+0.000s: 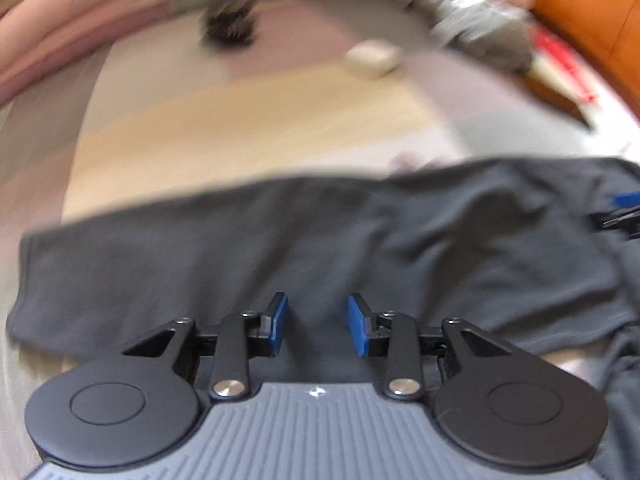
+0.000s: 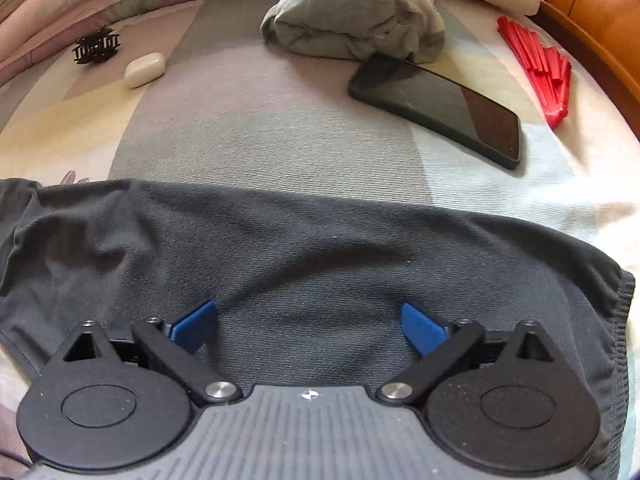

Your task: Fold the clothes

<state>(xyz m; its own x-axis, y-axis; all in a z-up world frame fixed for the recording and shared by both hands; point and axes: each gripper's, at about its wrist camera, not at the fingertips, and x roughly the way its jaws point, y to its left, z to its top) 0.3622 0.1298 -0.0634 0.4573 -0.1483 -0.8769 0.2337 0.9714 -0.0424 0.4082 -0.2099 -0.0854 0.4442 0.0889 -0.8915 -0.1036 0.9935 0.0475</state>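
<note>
A: Left view: our left tongs [image 1: 318,326] hang partly open, empty, above the dark garment [image 1: 280,248] spread flat on the bed [image 1: 240,128].

B: Right view: our right tongs [image 2: 310,326] gape wide, empty, over the same cloth, probably ready to pinch.

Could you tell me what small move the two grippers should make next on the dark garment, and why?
Probably lower both and close on the near edge of the dark garment. The left gripper and right gripper hang over it with jaws open, gripping nothing, and the cloth lies in a long, wrinkled band across the bed.
</note>
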